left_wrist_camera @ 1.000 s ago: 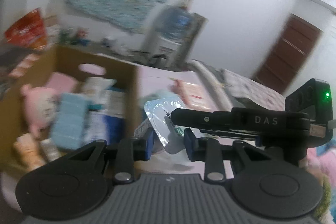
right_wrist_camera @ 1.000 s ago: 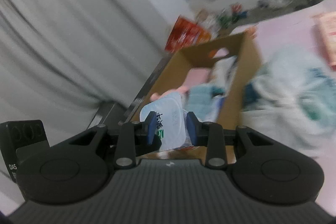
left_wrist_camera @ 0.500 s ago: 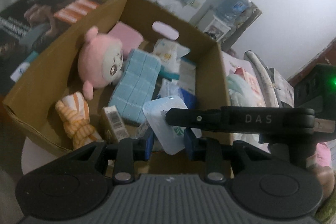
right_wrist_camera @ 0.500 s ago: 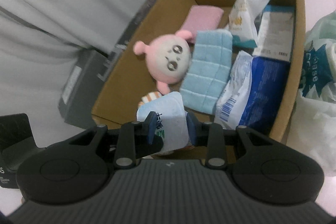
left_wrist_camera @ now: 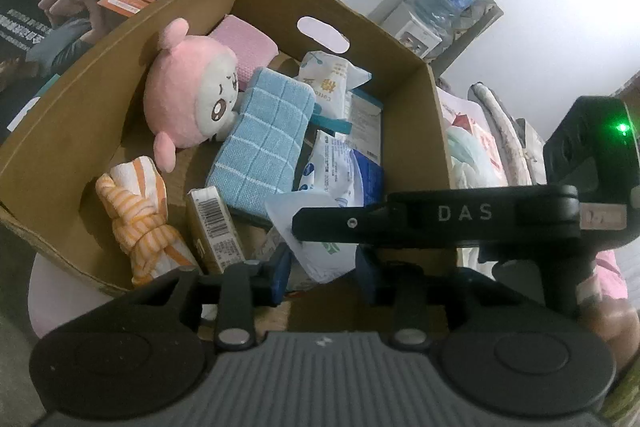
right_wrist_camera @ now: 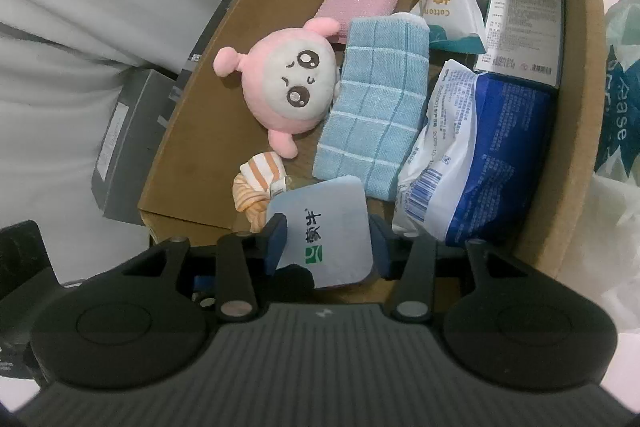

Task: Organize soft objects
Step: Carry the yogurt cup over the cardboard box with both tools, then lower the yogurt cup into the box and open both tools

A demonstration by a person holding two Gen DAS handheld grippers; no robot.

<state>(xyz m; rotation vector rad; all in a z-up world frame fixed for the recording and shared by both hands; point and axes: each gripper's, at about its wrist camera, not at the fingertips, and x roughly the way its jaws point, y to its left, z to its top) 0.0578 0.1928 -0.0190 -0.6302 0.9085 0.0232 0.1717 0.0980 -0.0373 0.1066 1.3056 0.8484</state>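
Your left gripper (left_wrist_camera: 322,273) and right gripper (right_wrist_camera: 326,243) both sit over the near edge of the cardboard box (right_wrist_camera: 180,131), sharing one pale blue packet (right_wrist_camera: 328,227). Both pairs of jaws have just been opening, and the packet stands between the parted pads; you cannot tell whether any pad touches it. Deeper in the box lie the pink plush (right_wrist_camera: 286,91), then the blue cloth (right_wrist_camera: 374,107).
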